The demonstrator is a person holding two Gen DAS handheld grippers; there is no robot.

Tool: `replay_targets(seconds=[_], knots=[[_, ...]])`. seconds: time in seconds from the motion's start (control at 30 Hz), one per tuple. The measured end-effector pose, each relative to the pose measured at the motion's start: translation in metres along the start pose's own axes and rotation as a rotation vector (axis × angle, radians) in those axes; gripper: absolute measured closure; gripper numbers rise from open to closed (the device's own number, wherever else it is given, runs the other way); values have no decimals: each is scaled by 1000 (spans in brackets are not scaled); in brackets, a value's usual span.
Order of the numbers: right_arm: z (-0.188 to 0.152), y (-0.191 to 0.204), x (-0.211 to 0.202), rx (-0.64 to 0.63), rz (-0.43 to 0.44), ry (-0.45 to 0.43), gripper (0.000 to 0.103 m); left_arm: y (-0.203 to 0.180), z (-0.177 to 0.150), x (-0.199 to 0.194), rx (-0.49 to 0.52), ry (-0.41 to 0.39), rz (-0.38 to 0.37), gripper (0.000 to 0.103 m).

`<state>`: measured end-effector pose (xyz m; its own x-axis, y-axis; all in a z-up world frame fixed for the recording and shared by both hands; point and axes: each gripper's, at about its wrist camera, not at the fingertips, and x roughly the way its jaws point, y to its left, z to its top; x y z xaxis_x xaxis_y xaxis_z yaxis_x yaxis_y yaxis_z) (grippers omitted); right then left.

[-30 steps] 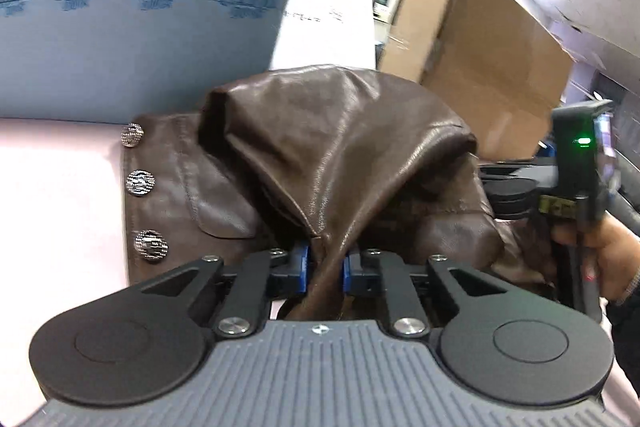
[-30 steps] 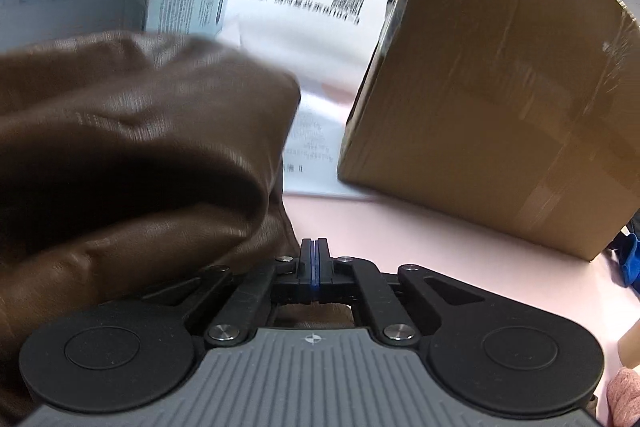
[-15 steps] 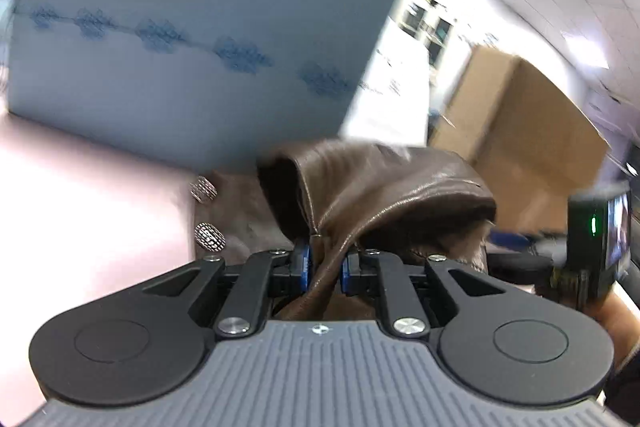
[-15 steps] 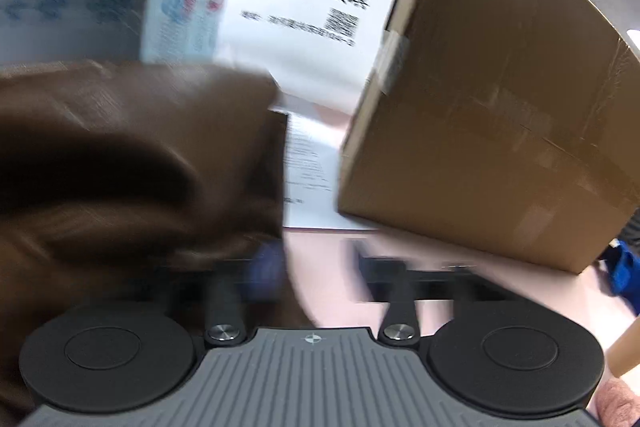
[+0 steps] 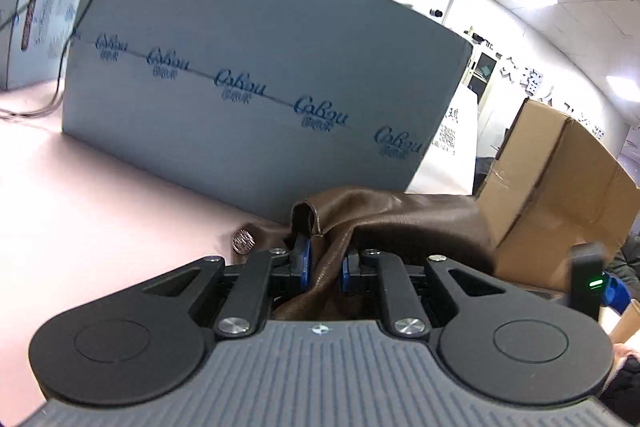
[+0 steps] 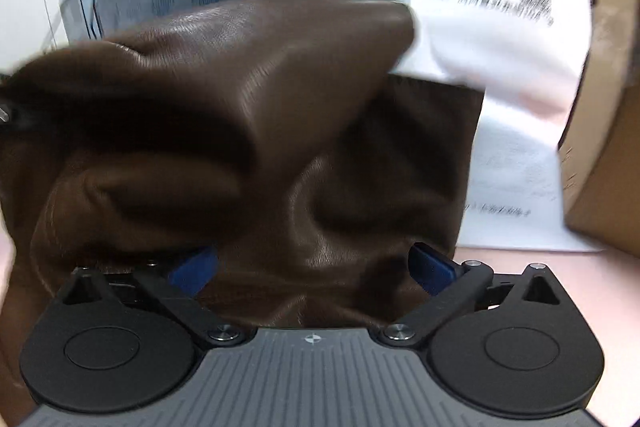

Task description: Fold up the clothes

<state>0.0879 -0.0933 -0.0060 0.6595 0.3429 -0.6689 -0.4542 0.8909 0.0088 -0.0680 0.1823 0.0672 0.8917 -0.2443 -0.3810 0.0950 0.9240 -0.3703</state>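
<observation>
Pink table: left hand-held gripper pinches brown jacket fold.

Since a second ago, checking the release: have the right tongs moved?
Yes. The right tongs have opened and swung left over the brown jacket; the cardboard box now sits at the frame's right edge.

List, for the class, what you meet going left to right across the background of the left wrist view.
Pale blue box → large grey-blue box → white printed box → brown cardboard box → green indicator light.
</observation>
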Motion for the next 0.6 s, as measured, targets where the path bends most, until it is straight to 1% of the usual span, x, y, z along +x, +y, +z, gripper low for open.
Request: replay_targets(seconds=[0.07,0.13,0.17,0.2,0.23,0.27,0.3,0.33,0.43,0.53,0.6], knots=[[-2,4,1,-29,-4,-29,0,-1,1,2,15,-5,13,91],[-1,6,0,-38,-4,-40,9,-4,0,1,32,-15,18,91],[-1,8,-1,-51,-1,-47,23,-5,0,1,32,-19,22,91],[-1,12,-3,-68,9,-59,43,-4,0,1,27,-23,28,91],[1,17,-6,-81,26,-68,54,-4,0,1,22,-27,33,91],[2,20,-8,-84,20,-76,72,-3,0,0,17,-30,39,91],[4,23,-9,-84,15,-84,92,-2,-1,0,12,-34,44,91],[5,23,-11,-69,23,-97,102,-2,-1,0,6,-38,50,91],[8,24,-18,-35,32,-139,102,2,-1,0,-9,-48,68,91],[10,23,-27,-37,11,-175,102,0,-2,2,21,-60,92,91],[12,21,-33,-34,1,-196,102,-1,-3,2,32,-61,95,91]])
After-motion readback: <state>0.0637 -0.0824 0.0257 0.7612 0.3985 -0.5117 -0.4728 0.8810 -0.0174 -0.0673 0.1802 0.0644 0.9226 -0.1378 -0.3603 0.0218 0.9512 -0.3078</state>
